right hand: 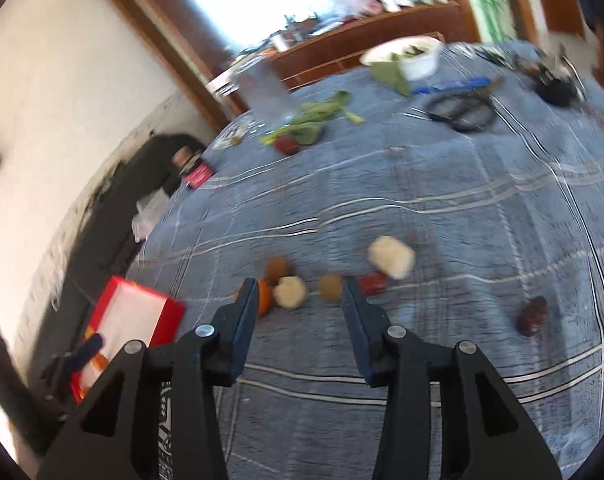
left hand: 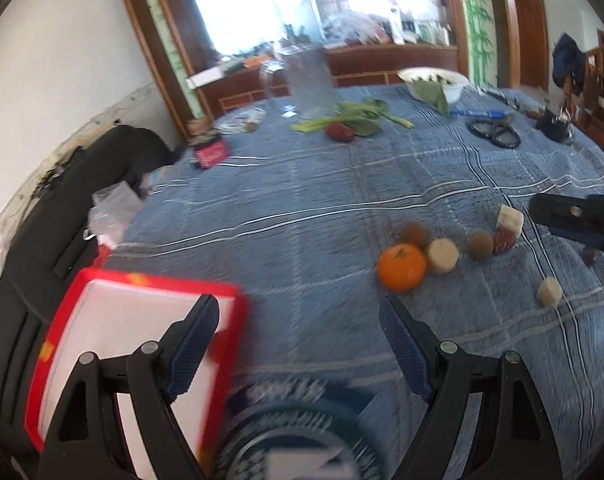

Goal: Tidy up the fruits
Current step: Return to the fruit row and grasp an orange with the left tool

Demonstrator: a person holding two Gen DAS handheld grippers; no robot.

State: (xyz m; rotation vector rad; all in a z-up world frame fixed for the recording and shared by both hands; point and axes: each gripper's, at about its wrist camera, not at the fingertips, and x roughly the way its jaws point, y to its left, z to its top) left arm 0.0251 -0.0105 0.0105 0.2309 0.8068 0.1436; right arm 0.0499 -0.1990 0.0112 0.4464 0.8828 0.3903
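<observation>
On the blue checked cloth (left hand: 302,184) lies a cluster of fruit: an orange (left hand: 401,266), two brown round fruits (left hand: 415,234) (left hand: 480,244), pale white chunks (left hand: 443,255) (left hand: 509,218) (left hand: 549,291) and a red date (left hand: 503,240). A red-rimmed box (left hand: 138,320) with a white inside sits at the near left edge. My left gripper (left hand: 298,304) is open and empty, between the box and the orange. My right gripper (right hand: 300,284) is open and empty, hovering short of the cluster; its left finger hides part of the orange (right hand: 265,300). A dark date (right hand: 533,316) lies apart to the right.
Further back stand a clear jug (left hand: 307,80), leafy greens (left hand: 353,116) with a red fruit (left hand: 339,131), a white bowl (left hand: 433,80) and black scissors (left hand: 493,132). A pink-labelled jar (left hand: 210,152) stands at the left edge. A black seat (left hand: 62,220) and a plastic bag (left hand: 114,212) flank the table.
</observation>
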